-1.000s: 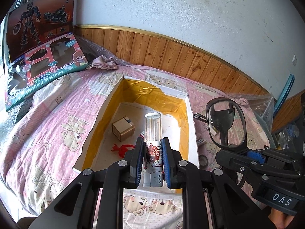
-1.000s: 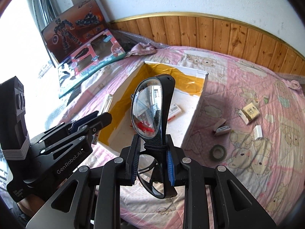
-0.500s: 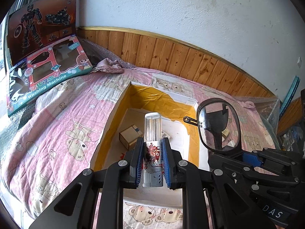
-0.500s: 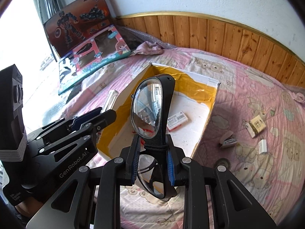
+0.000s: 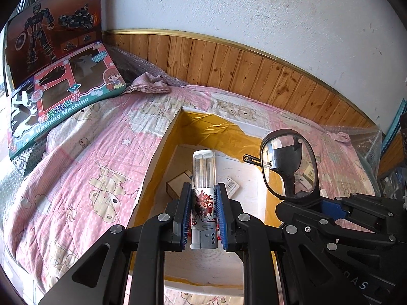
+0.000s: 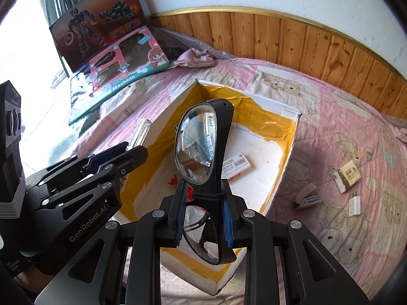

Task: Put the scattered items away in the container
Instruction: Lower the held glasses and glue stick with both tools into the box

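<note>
Two hand-held grippers hang over the box (image 6: pixel 292 137), a white one lined with yellow tape, sitting on a bed with a pink bear quilt (image 5: pixel 84 167). Left hand-held gripper (image 5: pixel 203 216) is clamped on a clear-topped tube (image 5: pixel 203 172); right hand-held gripper (image 6: pixel 203 213) pinches black goggles (image 6: pixel 201 147). Past the box's right side lie a stapler (image 6: pixel 306 199), charger (image 6: pixel 354 206) and small carton (image 6: pixel 348 175). Wood panelling (image 6: pixel 305 40) runs behind the box, white wall above.
</note>
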